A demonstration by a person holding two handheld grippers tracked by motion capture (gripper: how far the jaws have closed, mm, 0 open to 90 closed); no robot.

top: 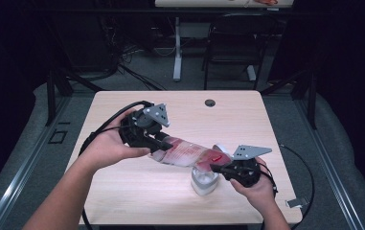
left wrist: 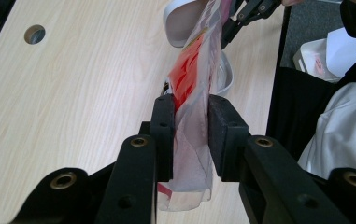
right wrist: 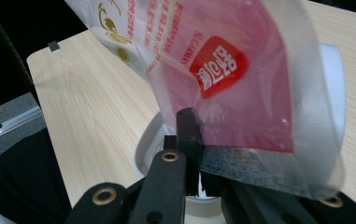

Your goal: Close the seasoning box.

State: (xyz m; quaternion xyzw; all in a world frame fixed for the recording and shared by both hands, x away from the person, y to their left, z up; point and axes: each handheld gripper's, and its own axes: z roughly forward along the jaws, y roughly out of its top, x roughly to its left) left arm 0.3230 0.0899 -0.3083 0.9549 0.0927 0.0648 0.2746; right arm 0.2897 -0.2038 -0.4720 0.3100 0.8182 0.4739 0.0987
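A clear plastic pouch with red print hangs stretched between my two grippers, just above the table. My left gripper is shut on its pale end; in the left gripper view both pads press the film flat. My right gripper is shut on the red end's edge. In the right gripper view one fingertip lies against the pouch, and the film covers the other jaw. A small clear container stands under the right end, its rim just below the jaws.
A white round lid or bowl lies right behind the pouch, seen too in the left gripper view. A cable hole sits near the wooden table's far edge. A desk leg and chair stand beyond the table.
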